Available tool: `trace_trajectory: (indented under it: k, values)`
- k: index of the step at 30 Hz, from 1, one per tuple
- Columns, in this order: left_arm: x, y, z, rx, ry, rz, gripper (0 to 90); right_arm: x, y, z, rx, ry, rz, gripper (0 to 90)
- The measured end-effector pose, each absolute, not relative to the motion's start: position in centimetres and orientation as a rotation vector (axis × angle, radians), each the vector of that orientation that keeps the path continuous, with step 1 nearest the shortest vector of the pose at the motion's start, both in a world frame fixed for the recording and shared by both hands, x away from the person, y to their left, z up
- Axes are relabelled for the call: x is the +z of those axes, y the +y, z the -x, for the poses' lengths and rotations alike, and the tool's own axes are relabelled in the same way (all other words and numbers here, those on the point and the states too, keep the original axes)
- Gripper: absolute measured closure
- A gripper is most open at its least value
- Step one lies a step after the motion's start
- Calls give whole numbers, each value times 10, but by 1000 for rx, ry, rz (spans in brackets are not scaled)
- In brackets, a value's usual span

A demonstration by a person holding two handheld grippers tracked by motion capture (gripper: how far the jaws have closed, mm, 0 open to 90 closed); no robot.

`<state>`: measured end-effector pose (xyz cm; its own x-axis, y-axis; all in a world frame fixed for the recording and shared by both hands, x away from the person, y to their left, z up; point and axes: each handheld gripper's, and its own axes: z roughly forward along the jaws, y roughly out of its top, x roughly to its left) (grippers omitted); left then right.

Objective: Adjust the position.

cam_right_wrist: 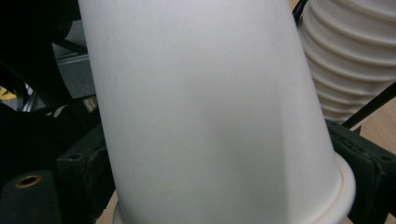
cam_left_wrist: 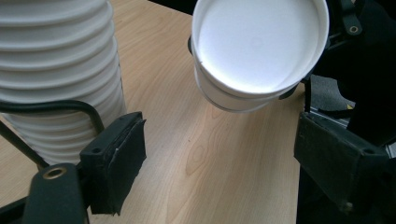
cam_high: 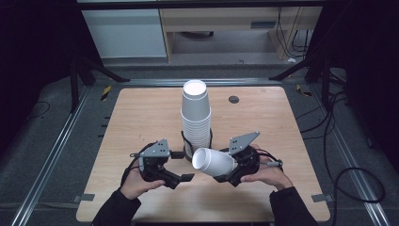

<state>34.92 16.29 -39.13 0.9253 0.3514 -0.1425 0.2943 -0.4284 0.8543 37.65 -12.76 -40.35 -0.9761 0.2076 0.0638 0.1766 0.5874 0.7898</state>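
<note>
wooden table (cam_high: 141,117), cup (cam_high: 214,161) in right gripper (cam_high: 225,170)

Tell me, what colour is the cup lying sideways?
White; the cup shows best in the high view.

left gripper (cam_left_wrist: 219,158), jaws apart over bare wooden table (cam_left_wrist: 205,154); stack of white cups (cam_left_wrist: 60,70) at near left by left jaw; white cup (cam_left_wrist: 259,46), bottom facing camera, farther right.
</note>
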Motion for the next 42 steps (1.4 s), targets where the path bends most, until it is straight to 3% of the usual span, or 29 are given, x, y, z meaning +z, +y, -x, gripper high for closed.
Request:
trace_trajectory:
  k: [18,42]
  values:
    - [-391,152,-350,53,439,-2069,138,-394,-115,-378,1172,2810,-257,99]
    - [-398,135,-352,57,420,-2125,136,-407,-88,-376,995,2900,-188,100]
